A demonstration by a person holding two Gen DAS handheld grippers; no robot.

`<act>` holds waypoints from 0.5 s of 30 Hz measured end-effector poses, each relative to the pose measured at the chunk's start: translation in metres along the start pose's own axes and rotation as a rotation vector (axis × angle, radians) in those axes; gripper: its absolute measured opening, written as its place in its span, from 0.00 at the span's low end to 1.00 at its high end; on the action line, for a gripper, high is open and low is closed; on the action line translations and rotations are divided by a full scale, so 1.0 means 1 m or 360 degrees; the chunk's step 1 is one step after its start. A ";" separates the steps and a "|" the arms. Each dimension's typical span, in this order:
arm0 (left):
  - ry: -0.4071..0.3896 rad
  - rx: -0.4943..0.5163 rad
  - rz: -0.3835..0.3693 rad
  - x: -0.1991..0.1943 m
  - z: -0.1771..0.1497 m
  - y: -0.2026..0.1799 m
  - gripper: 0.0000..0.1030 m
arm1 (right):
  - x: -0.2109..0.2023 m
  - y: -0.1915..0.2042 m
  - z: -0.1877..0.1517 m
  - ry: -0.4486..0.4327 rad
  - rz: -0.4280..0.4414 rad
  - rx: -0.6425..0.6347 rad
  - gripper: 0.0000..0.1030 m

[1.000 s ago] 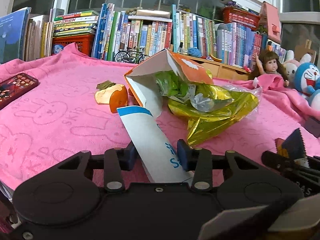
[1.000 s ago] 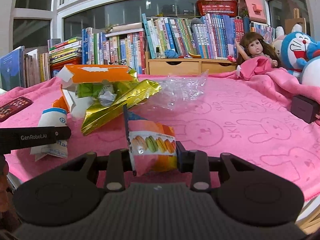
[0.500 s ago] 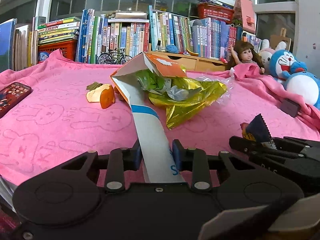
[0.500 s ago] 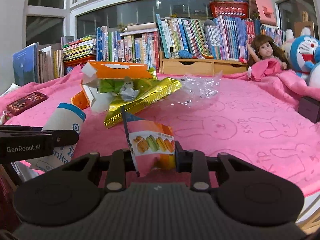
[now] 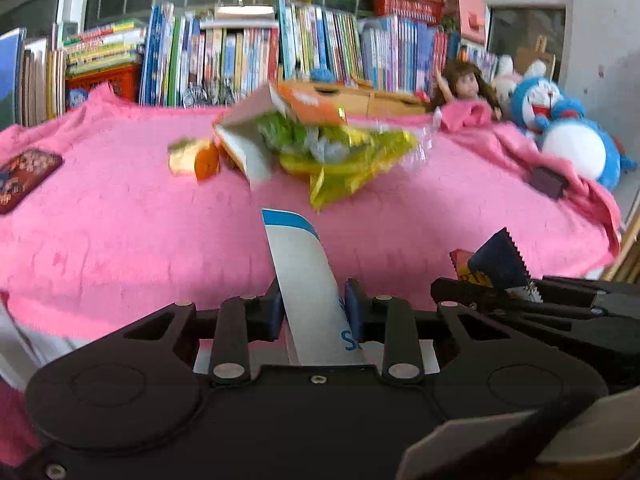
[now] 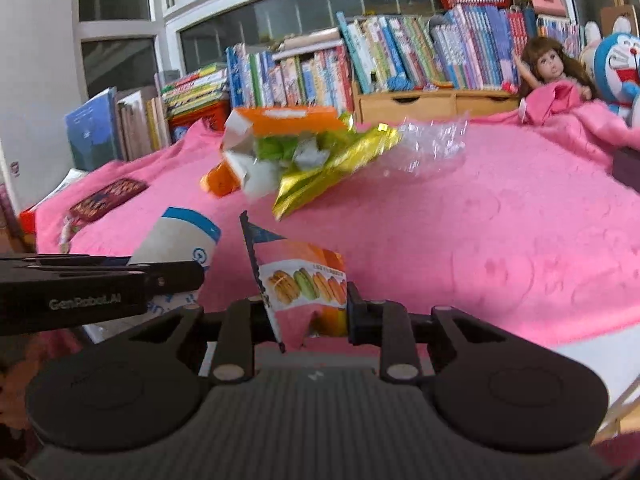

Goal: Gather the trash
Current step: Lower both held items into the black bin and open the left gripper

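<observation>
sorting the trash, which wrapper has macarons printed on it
The pink snack packet clamped in the right gripper; the left gripper holds a plain white-and-blue wrapper.

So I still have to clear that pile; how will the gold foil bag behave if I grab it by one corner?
The gold foil bag looks crumpled and flat, so it is probably light and floppy, likely to droop from a corner. Its shiny surface may be slippery between the fingers. It lies against the orange carton and clear plastic wrap, so pulling it could drag those along.
</observation>
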State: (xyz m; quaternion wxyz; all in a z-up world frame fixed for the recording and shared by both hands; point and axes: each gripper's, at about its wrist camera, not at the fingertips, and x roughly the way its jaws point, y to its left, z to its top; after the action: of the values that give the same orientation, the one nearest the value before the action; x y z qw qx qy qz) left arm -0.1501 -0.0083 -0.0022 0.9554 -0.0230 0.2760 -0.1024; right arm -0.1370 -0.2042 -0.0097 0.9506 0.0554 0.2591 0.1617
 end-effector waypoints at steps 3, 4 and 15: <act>0.0104 0.0021 -0.0012 -0.001 -0.017 -0.001 0.28 | 0.000 0.000 -0.018 0.0108 0.0001 0.0013 0.31; 0.0140 0.0027 -0.0014 0.000 -0.023 -0.001 0.28 | 0.003 -0.001 -0.023 0.0144 0.0000 0.0021 0.31; 0.0506 0.0008 0.0011 0.039 -0.074 0.008 0.28 | 0.044 -0.014 -0.076 0.0515 -0.0048 0.0154 0.32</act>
State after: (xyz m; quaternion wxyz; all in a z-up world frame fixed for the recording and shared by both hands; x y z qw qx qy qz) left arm -0.1559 -0.0080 -0.0858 0.9000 -0.0031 0.4236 -0.1023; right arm -0.1361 -0.2012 -0.0984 0.8950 0.0704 0.4171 0.1415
